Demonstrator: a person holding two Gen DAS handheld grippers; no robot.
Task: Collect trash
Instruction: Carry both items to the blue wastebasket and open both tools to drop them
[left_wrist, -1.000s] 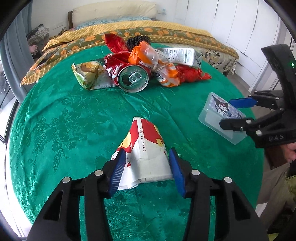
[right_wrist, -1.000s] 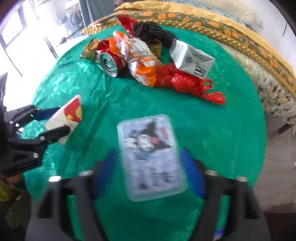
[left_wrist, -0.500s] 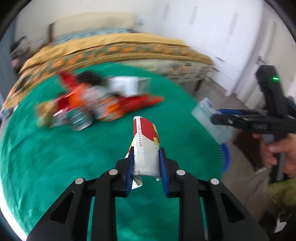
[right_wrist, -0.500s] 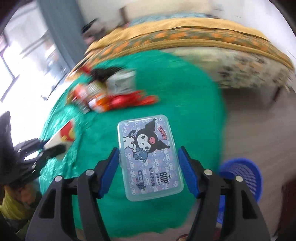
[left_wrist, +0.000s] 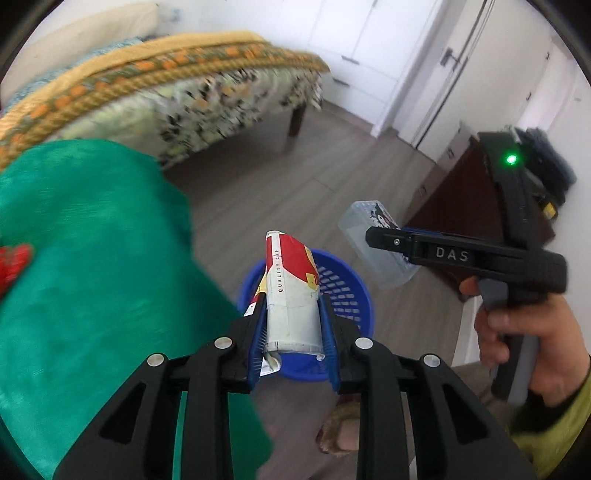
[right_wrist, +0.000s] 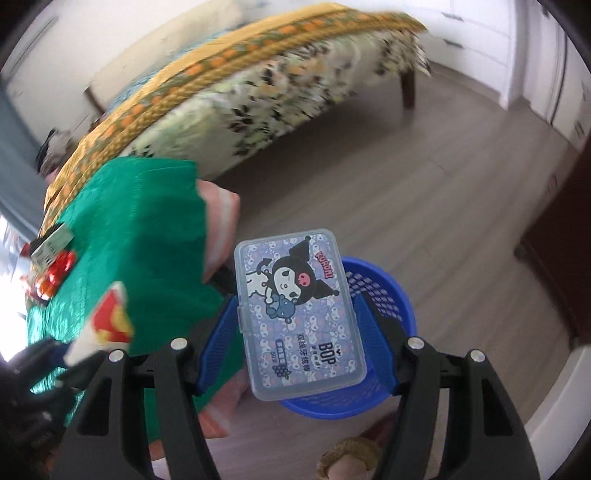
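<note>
Trash first: a crushed paper cup (left_wrist: 291, 295), red, yellow and white with "QUALITY CUP" printed up its side, sits pinched in the left gripper (left_wrist: 291, 325). Those jaws are pulled in narrow, blue pads flat against both sides of the cup, which is squashed between them; they've just been closing in on it. It's held up in the air over the blue mesh bin (left_wrist: 347, 291) that stands on the wood floor (left_wrist: 258, 184), right past the edge of the counter with the green cloth (left_wrist: 92, 277). The right gripper (right_wrist: 299, 328) has its jaws about halfway apart, clamped on the long edges of a clear plastic box (right_wrist: 299, 314) with a cartoon character and "BOP" on the lid. That box is also off the counter and hangs above the same bin (right_wrist: 384, 288); from the left wrist camera you can see it (left_wrist: 373, 243) sticking out of the black gripper body marked "DAS", with a hand (left_wrist: 524, 332) wrapped round the handle. Back on the green cloth (right_wrist: 129, 240) a few bits of red wrapper and a small carton (right_wrist: 51, 243) are lying near the far edge, pretty blurry. A bed (right_wrist: 258, 74) with a yellow patterned cover is behind it all.
</note>
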